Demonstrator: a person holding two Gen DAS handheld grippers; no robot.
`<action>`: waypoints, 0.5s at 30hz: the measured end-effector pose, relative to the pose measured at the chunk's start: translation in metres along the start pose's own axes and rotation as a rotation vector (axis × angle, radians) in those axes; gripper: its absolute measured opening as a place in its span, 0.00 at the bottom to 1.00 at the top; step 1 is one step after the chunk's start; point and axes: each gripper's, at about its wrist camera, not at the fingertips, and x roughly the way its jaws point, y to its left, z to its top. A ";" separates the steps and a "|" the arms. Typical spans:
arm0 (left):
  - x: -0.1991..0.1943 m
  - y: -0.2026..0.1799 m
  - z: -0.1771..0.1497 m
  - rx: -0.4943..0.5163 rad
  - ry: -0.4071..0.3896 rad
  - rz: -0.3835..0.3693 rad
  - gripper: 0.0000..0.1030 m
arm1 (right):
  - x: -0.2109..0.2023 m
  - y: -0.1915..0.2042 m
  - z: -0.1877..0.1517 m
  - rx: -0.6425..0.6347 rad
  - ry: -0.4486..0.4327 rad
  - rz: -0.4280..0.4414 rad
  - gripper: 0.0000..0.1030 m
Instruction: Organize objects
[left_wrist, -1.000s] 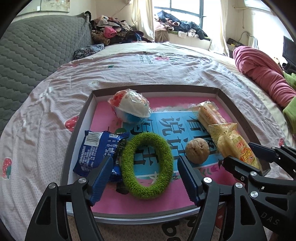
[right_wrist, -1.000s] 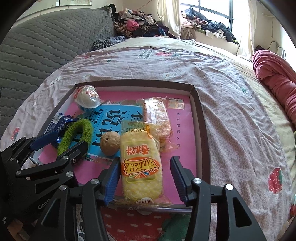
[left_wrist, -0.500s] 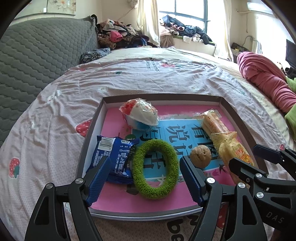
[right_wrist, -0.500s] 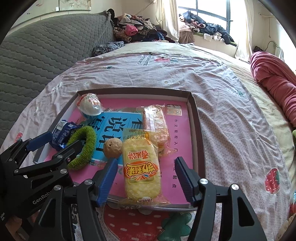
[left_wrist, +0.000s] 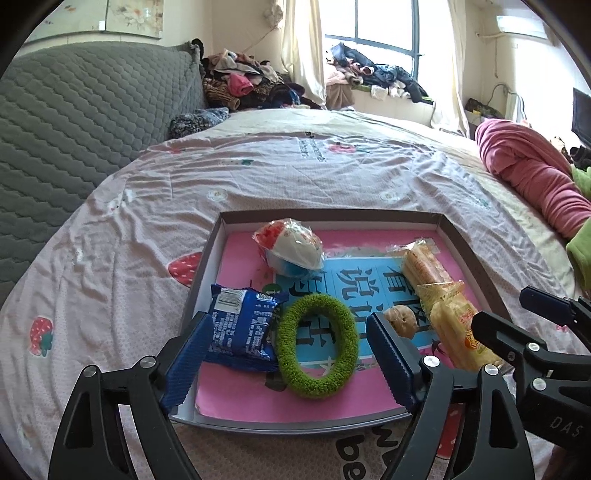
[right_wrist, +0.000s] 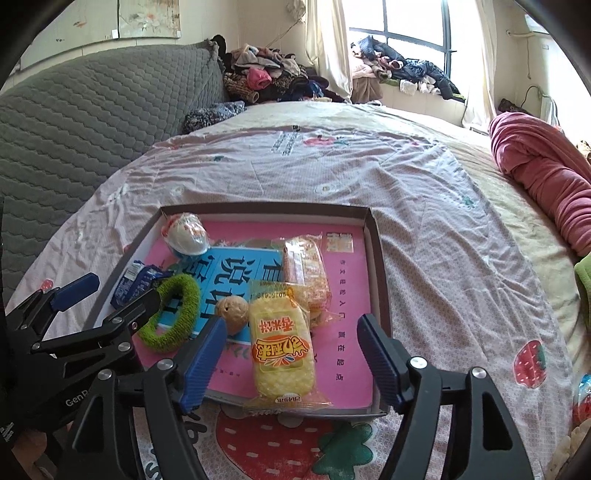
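A shallow box lid (left_wrist: 332, 215) (right_wrist: 376, 258) with a pink and blue lining lies on the bed. In it lie a blue snack packet (left_wrist: 242, 328), a fuzzy green ring (left_wrist: 317, 345) (right_wrist: 173, 314), a walnut (left_wrist: 400, 321) (right_wrist: 232, 314), a yellow rice-cracker pack (right_wrist: 282, 350) (left_wrist: 461, 332), a second cracker pack (right_wrist: 306, 269) and a wrapped white egg toy (left_wrist: 291, 247) (right_wrist: 186, 234). My left gripper (left_wrist: 290, 360) hovers above the green ring, its jaws opening and touching nothing. My right gripper (right_wrist: 291, 360) hangs over the yellow pack, jaws also opening, pads clear of it.
The lid rests on a pink strawberry-print sheet (left_wrist: 129, 229). A grey quilted headboard (left_wrist: 74, 122) rises at the left. A rolled pink blanket (right_wrist: 543, 177) lies at the right, and piles of clothes (left_wrist: 251, 85) sit by the window.
Both grippers have risen and drawn back from the lid, so its contents look smaller. Both pairs of jaws stand wider; the right one has spread clear of the yellow pack.
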 end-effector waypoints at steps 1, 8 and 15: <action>-0.001 0.000 0.000 0.000 -0.004 0.004 0.85 | -0.001 0.000 0.000 0.002 -0.005 0.000 0.72; -0.006 0.002 0.002 0.000 -0.012 0.007 0.88 | -0.009 -0.001 0.002 0.009 -0.025 -0.020 0.82; -0.014 0.005 0.004 -0.007 -0.021 0.006 0.88 | -0.016 -0.001 0.002 0.015 -0.039 -0.024 0.85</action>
